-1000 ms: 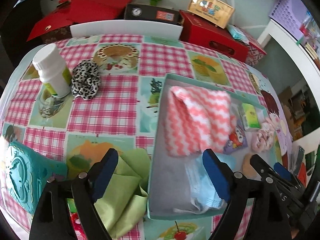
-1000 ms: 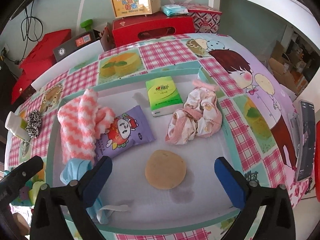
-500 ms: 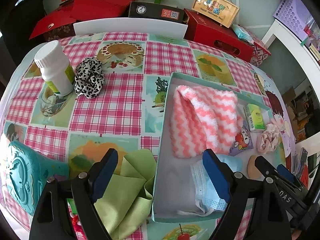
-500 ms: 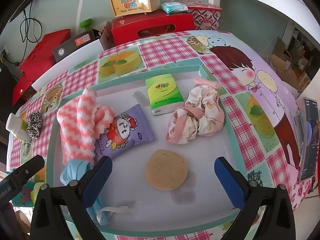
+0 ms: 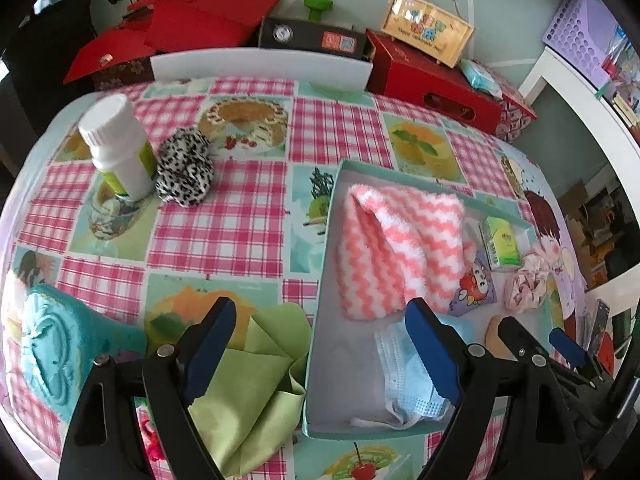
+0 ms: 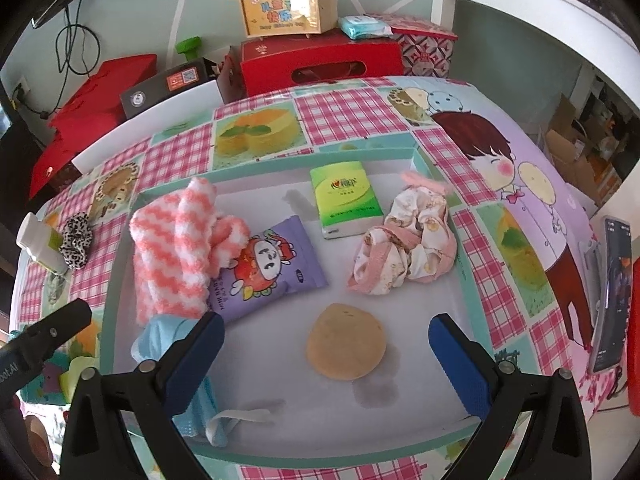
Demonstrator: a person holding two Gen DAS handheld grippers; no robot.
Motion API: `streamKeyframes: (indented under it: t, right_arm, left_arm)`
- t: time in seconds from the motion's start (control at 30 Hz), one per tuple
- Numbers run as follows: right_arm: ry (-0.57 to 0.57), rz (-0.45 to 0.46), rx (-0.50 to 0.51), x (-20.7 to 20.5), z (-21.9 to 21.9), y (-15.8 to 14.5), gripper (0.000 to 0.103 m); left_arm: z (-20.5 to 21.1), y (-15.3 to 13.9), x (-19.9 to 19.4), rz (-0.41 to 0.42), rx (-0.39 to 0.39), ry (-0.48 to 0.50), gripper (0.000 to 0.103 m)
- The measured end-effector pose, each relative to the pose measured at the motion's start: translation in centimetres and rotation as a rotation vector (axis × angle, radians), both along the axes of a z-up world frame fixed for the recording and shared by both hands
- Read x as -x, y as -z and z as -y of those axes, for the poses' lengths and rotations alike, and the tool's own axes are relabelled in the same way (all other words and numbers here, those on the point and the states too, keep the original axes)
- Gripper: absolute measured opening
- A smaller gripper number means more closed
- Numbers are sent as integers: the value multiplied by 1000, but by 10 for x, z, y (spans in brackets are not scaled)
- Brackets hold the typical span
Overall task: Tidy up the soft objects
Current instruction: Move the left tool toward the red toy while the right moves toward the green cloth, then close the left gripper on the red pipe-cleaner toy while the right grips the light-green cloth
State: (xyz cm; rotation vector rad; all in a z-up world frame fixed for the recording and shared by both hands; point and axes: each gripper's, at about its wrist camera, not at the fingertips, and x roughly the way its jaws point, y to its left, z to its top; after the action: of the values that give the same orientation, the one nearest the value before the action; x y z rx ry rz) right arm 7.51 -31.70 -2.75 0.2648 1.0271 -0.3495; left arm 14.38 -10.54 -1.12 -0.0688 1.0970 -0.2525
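A shallow teal-rimmed box (image 5: 320, 280) (image 6: 120, 264) lies on the checked tablecloth. Inside it are a pink-and-white zigzag cloth (image 5: 396, 248) (image 6: 176, 252), a blue face mask (image 5: 404, 376) (image 6: 160, 332), a purple snack pouch (image 6: 272, 264), a green tissue pack (image 6: 344, 200), a pink scrunchie (image 6: 404, 248) and a tan round puff (image 6: 346, 346). Outside the box lie a green cloth (image 5: 256, 384) and a leopard scrunchie (image 5: 184, 172). My left gripper (image 5: 320, 356) hangs open above the box's left wall, empty. My right gripper (image 6: 326, 364) stands open above the puff, empty.
A white bottle (image 5: 120, 148) stands by the leopard scrunchie. A teal embossed object (image 5: 56, 352) lies at the near left. Red boxes (image 6: 320, 64) and a small wooden case (image 6: 288, 8) line the far edge. A phone (image 6: 608, 292) lies at the right.
The left wrist view has drawn back a little, so the box and cloths sit slightly farther right and lower. The right view is nearly the same. Both grippers stay open.
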Motion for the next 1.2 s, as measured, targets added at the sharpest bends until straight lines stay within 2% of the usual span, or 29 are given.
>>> streamKeyframes:
  t: [0.13,0.33,0.57,1.1,1.2]
  right_arm:
    - [-10,12,4,1,-4,-5,103]
    - [-11,57,-4,7,-8,-17,103]
    - [-50,95,-17,13,-22,-23,103]
    - [-155,123,-16,33,-68,-27,103]
    - [-187,125,-32,36,-80,-27,103]
  left_arm:
    - [-3,-4,6,9,0,-23,87]
    - [-15,-7,22,24,72,-43,87]
    - [-35,-8,42,16,95,-78,87]
    - [-118,-15,73,12,152,-210,86]
    - [-131,-11,79,-2,131,-234,86]
